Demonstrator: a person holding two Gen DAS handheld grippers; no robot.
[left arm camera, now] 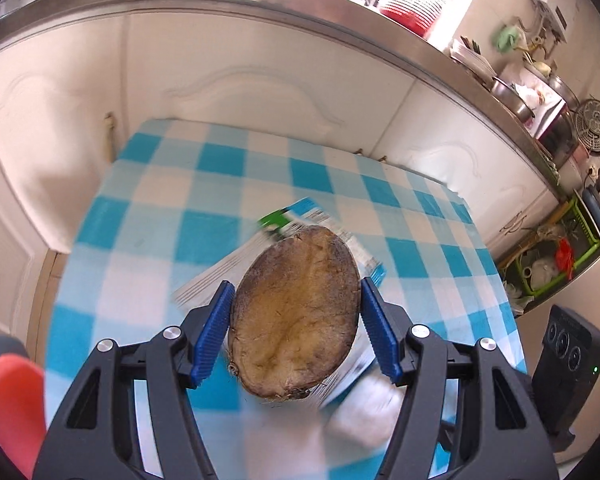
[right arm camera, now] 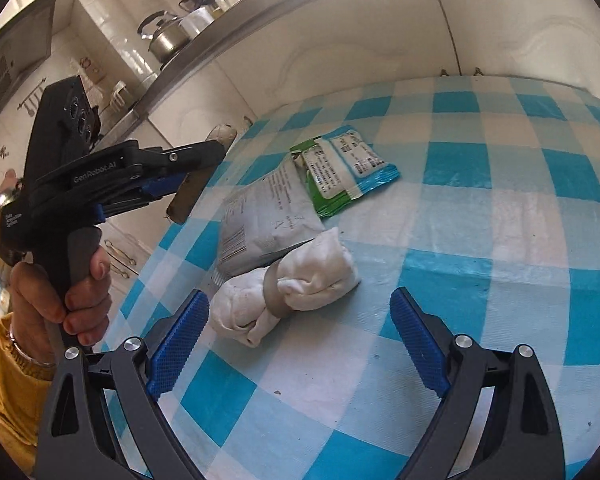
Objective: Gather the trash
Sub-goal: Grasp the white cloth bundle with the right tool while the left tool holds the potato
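My left gripper (left arm camera: 296,292) is shut on a flat brown oval slice (left arm camera: 296,316), like a cut root vegetable, held in the air over the blue-checked tablecloth (left arm camera: 172,200). In the right wrist view that gripper (right arm camera: 198,168) hangs off the table's left edge in a person's hand (right arm camera: 80,300), the slice (right arm camera: 186,196) seen edge-on. My right gripper (right arm camera: 300,300) stands open just in front of a white wad with a grey band (right arm camera: 312,276); its pads do not touch it. Behind the wad lie a grey-white packet (right arm camera: 268,216) and a green and blue packet (right arm camera: 340,168).
White cabinet doors (left arm camera: 260,80) under a steel counter edge (left arm camera: 300,4) close off the far side of the table. A green rack (left arm camera: 556,256) with kitchenware sits at the right. A red rounded object (left arm camera: 12,400) shows at lower left. A kettle (right arm camera: 168,36) stands on the counter.
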